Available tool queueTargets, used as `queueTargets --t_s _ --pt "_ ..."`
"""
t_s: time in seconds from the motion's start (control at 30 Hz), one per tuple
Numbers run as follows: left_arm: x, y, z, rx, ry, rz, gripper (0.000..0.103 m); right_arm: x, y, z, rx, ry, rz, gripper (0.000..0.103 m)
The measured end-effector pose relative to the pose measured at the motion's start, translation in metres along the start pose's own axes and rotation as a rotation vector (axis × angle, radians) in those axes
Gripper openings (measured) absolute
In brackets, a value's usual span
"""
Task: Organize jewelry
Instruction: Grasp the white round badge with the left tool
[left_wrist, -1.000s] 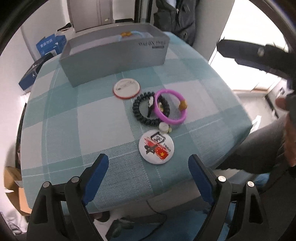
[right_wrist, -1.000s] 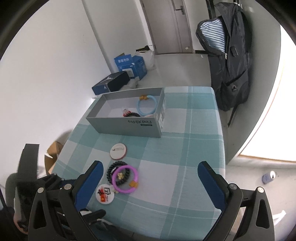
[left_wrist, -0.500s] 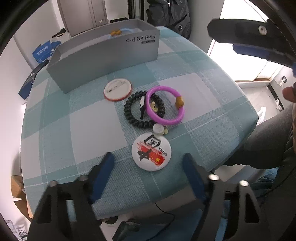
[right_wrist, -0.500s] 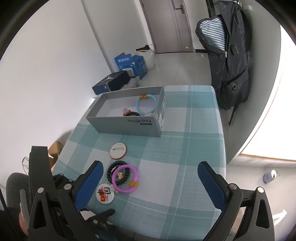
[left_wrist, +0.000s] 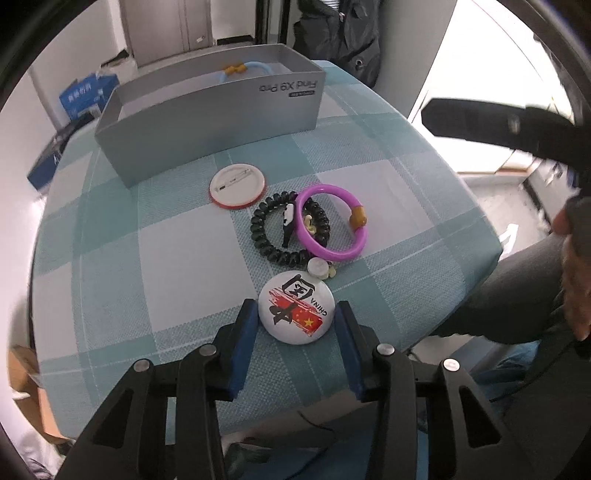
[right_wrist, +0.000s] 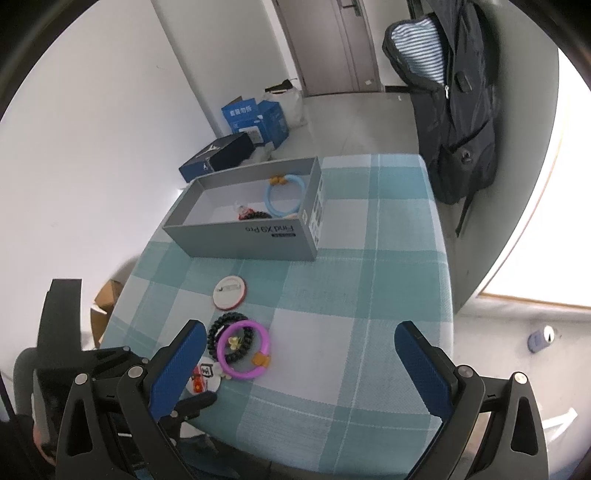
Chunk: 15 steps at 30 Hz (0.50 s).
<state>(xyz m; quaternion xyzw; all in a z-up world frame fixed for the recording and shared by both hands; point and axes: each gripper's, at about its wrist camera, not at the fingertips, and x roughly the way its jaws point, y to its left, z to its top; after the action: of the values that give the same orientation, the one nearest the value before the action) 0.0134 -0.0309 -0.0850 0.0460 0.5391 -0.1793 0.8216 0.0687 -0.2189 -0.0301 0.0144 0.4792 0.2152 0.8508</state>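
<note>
Left gripper (left_wrist: 296, 320) jaws have just been closing, now flanking printed badge (left_wrist: 296, 312) at table's (left_wrist: 177, 258) near edge; contact unclear. Right gripper (right_wrist: 299, 363) wide open, empty. Purple bangle (left_wrist: 331, 224), black bracelet (left_wrist: 288, 229) mid-table; gray box (left_wrist: 207, 122) at far edge.

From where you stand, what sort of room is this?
Probably a plain office or spare room: a small table with a checked tablecloth, cardboard boxes on the bare floor, a backpack hanging up.

Left view looks steeply down, close behind its tool (left_wrist: 296, 325) — right view higher, farther; both share the worktop (right_wrist: 332, 295).
</note>
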Motion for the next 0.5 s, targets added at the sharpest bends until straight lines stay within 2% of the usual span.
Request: queueTargets --t_s 0.27,0.43,0.5 --pt "-0.024 0.027 0.006 -0.099 -0.065 -0.053 0.037 0.015 0.01 -0.004 -0.028 0.065 0.057 0.101" --pt "-0.036 0.047 0.01 -0.17 -0.112 -0.075 0.037 0.028 0.024 -0.008 -0.085 0.114 0.063 0.089" --pt "-0.037 0.053 0.012 -0.201 -0.124 -0.089 0.037 0.036 0.03 -0.011 -0.11 0.141 0.05 0.078"
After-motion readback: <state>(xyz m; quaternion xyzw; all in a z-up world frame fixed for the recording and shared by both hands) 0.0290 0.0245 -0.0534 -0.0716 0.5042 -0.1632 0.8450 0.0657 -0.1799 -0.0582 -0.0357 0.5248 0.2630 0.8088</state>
